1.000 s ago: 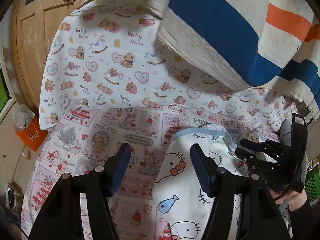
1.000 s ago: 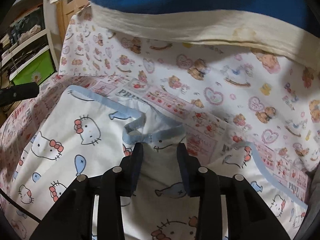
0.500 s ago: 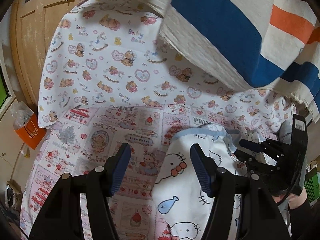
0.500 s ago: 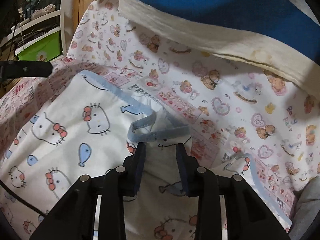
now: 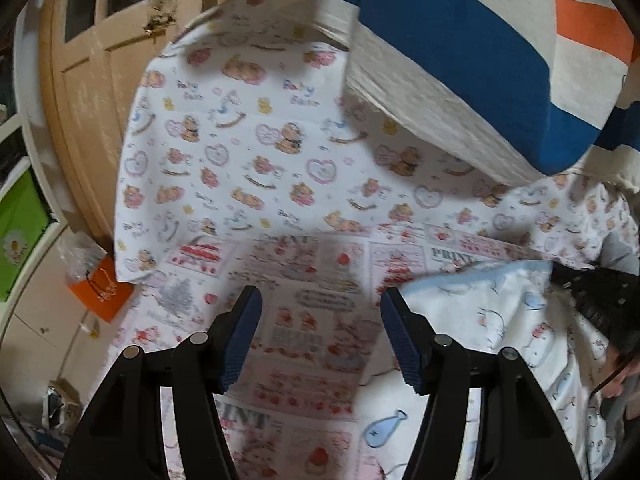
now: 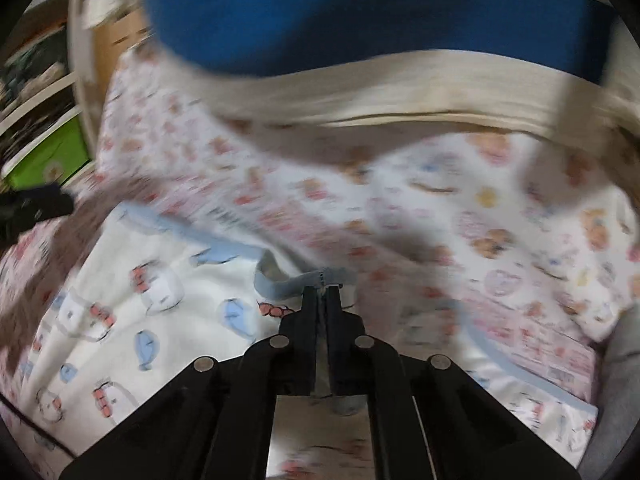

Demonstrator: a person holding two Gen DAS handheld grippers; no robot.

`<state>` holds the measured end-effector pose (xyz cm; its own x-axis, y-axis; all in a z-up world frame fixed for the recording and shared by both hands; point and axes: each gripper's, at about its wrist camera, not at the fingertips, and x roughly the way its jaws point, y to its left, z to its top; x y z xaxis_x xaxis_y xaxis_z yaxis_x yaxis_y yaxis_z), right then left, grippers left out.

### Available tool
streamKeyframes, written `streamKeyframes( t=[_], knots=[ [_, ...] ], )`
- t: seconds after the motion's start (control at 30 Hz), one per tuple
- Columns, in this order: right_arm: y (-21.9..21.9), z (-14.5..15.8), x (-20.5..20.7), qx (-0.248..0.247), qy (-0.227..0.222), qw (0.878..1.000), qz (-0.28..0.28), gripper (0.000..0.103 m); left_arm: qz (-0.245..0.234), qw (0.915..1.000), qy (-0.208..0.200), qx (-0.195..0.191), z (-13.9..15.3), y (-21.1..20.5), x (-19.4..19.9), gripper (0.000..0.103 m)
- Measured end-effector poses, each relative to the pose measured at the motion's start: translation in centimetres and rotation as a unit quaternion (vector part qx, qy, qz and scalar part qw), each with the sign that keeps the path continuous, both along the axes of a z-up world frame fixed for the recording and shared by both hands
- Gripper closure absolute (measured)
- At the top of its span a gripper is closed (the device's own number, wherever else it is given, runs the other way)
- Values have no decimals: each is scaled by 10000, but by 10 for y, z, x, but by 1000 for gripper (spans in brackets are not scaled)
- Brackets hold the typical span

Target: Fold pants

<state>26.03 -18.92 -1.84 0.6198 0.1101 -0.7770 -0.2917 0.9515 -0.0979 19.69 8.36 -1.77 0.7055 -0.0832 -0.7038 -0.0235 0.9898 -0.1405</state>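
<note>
The white cartoon-print pants, trimmed in pale blue, are being kept spread on the patterned bed sheet, just below a teddy-bear print cloth and a blue, orange and cream striped blanket. The right gripper is being held pressed together, its jaws having just closed, and the blue-trimmed edge of the pants is being pinched at the fingertips; the cloth there is seen bunched up into a small raised loop. The right wrist view is blurred, so exactly how much fabric is being caught cannot be told. The left gripper is being held spread over bare sheet, with nothing between its fingers, and the near part of the pants is lying just beside its right finger. The step in hand is judged to be the lifting of one edge for a fold. For this to be done well, both layers of the trim should be kept in the pinch, and the edge should be carried low and slowly across the garment so that the cloth is not being dragged off the sheet. The free left gripper could usefully be brought down onto the opposite part of the pants to pin it, so that the fold line is being kept straight. A thin grip on a single layer is judged the main risk, since the cloth could be slipping out mid-carry.
</note>
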Motion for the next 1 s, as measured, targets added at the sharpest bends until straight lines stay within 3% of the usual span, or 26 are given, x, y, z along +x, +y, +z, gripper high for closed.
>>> streamKeyframes(
  t=[0.1, 0.17, 0.27, 0.4, 0.43, 0.47, 0.5, 0.53, 0.57, 0.63, 0.7, 0.83, 0.9, 1.0],
  knots=[
    [-29, 4, 9, -412, -95, 9967, -693, 101, 37, 10000, 35, 39, -2, 2, 2, 42],
    [-53, 4, 11, -420, -155, 9940, -997, 101, 11, 9999, 96, 29, -5, 1, 3, 42],
    [-83, 3, 9, 48, -126, 9939, -1091, 101, -28, 9998, 179, -19, -8, -2, 5, 42],
    [-87, 9, 0, 809, -199, 9947, -611, 99, -71, 9999, 141, 24, -7, -6, 3, 42],
    [-84, 11, 2, 989, -93, 9940, -467, 95, -60, 9999, 111, 74, -6, -7, 2, 42],
    [-80, 12, 5, 1154, 29, 9928, -312, 83, -48, 9999, 86, 117, -6, -8, 2, 42],
    [-77, 12, 7, 1260, 92, 9918, -201, 61, -40, 9999, 71, 149, -5, -8, 1, 42],
    [-72, 12, 10, 1320, 115, 9911, -129, 51, -33, 9998, 64, 164, -5, -8, 1, 42],
    [-67, 12, 13, 1317, 114, 9912, -112, 47, -18, 9998, 62, 167, -5, -7, 1, 42],
    [-55, 8, 17, 1327, 298, 9907, -35, 51, 10, 9998, 35, 220, -5, -7, 1, 42],
    [-48, -1, 20, 1332, 498, 9897, -147, 68, 1, 9997, 12, 257, -4, -7, 0, 42],
    [-48, -13, 28, 1135, 285, 9892, -885, 69, -61, 9998, 92, 138, -5, -6, 1, 42],
    [-49, -15, 26, 1309, 286, 9868, -907, 69, -84, 9998, 95, 160, -6, -8, 0, 42],
    [-48, -23, 29, 1709, 740, 9810, -547, 69, -127, 9996, 114, 203, -7, -11, 1, 42]
  ],
)
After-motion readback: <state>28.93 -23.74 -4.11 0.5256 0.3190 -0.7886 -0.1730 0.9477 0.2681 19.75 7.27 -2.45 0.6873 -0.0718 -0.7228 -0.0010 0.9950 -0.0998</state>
